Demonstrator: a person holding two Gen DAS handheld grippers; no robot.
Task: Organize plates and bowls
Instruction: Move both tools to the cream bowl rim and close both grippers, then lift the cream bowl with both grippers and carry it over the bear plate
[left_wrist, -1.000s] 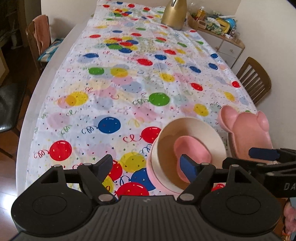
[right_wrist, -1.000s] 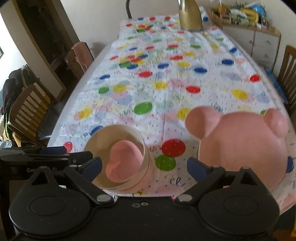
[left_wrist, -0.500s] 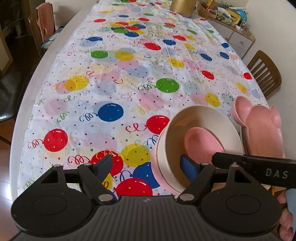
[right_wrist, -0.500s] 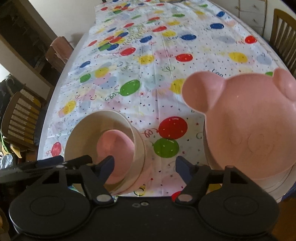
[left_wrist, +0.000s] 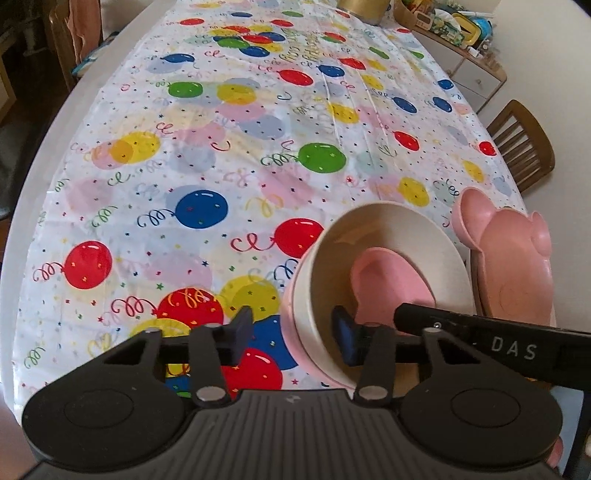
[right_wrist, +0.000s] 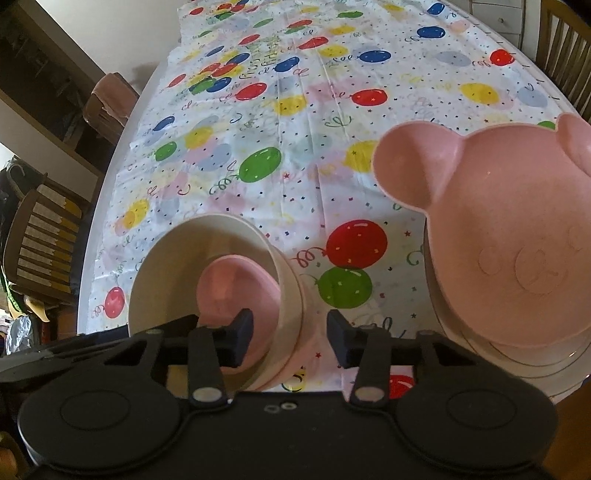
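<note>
A cream bowl (left_wrist: 388, 236) stands nested in a pink bowl (left_wrist: 290, 314) near the table's front edge, with a small pink heart-shaped dish (left_wrist: 391, 284) inside it. My left gripper (left_wrist: 293, 334) is open and straddles the stack's left wall, right finger inside. My right gripper (right_wrist: 290, 341) is open and straddles the right wall of the cream bowl (right_wrist: 221, 236), left finger inside by the heart dish (right_wrist: 236, 288). A pink bear-shaped plate (right_wrist: 509, 236) lies on a white plate (right_wrist: 535, 365) to the right; it also shows in the left wrist view (left_wrist: 513, 266).
A balloon-print cloth (left_wrist: 221, 147) covers the long table. A gold object (left_wrist: 364, 9) stands at the far end. Wooden chairs (left_wrist: 524, 144) flank the table, and a cluttered sideboard (left_wrist: 461, 48) stands at the far right. The table's front edge is close below the bowls.
Both grippers have moved forward and down onto the bowl stack, and their fingers have narrowed from wide open to either side of the bowl walls. The bowls have not moved.
</note>
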